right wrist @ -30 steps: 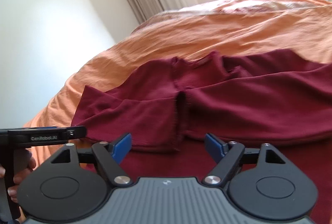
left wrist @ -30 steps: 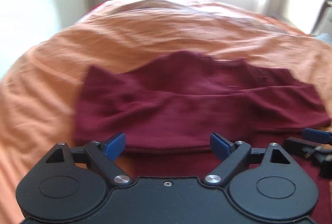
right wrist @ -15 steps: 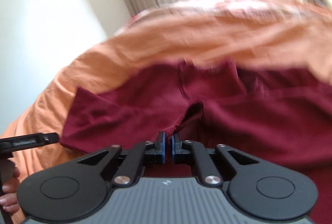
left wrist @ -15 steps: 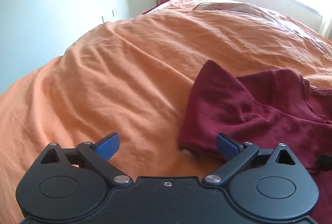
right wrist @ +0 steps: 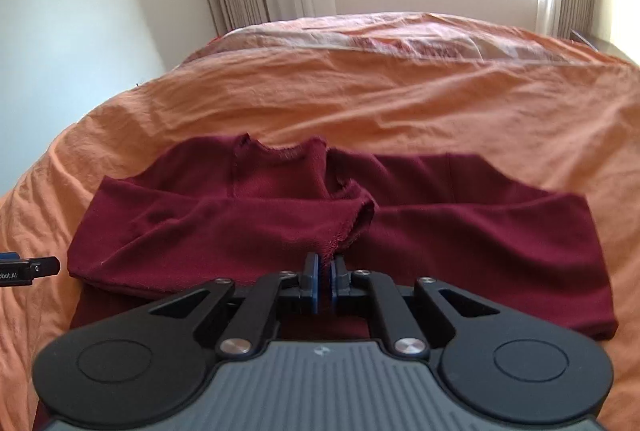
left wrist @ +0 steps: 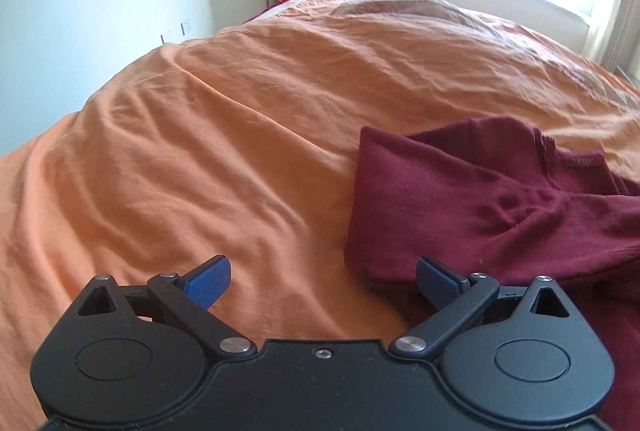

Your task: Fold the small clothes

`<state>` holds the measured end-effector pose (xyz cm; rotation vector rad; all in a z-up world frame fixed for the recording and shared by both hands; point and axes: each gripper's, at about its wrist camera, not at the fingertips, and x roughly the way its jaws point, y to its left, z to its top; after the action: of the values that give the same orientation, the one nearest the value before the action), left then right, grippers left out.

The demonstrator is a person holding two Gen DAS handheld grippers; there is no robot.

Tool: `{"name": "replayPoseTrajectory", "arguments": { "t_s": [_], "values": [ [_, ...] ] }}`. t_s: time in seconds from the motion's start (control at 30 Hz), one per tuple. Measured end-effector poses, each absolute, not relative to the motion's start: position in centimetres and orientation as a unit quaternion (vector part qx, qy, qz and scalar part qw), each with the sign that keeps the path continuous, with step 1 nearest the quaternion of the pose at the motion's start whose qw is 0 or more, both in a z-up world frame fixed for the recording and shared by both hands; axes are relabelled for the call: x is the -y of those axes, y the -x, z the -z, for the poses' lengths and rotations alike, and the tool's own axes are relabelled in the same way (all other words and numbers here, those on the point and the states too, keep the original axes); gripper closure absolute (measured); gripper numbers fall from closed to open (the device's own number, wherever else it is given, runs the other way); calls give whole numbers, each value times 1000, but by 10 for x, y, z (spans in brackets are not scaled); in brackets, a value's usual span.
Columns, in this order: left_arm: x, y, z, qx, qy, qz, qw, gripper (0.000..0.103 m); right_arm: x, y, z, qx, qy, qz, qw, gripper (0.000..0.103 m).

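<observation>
- We find the left tongs [left wrist: 322, 285] spread wide and empty, over the bed [left wrist: 224, 159]. The folded left edge of the maroon top [left wrist: 460, 207] lies at their right pad, apparently just apart from it.
- We judge the fold part done: both sleeves lie crossed over the body; folding the body lengthwise remains.
- The right tongs [right wrist: 325, 281] are clamped on a sleeve cuff [right wrist: 352, 227] at the garment's middle, near its front edge; the cuff stands lifted in a ridge.
</observation>
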<state>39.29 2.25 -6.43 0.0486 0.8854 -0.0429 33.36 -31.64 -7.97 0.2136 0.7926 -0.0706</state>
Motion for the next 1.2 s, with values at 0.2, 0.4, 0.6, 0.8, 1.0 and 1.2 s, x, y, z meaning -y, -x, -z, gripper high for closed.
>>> {"name": "replayPoseTrajectory", "arguments": {
  "t_s": [0.2,0.4,0.6,0.8,1.0,1.2],
  "values": [
    [-16,-398,79,-432,-74,45,898,4,320,-324,89,-388,-130,47,911,96],
    [-10,-393,95,-423,-146,71,892,6,322,-328,74,-374,-126,36,918,96],
    [22,-378,129,-382,-239,45,892,6,322,-333,70,-373,-117,33,920,96],
    [30,-381,115,-373,-172,60,910,5,322,-332,73,-375,-124,34,918,96],
    [29,-386,111,-373,-183,70,907,5,324,-329,76,-378,-125,35,916,96],
    [17,-373,88,-372,-167,127,904,2,325,-329,78,-381,-125,38,915,96]
  ]
}}
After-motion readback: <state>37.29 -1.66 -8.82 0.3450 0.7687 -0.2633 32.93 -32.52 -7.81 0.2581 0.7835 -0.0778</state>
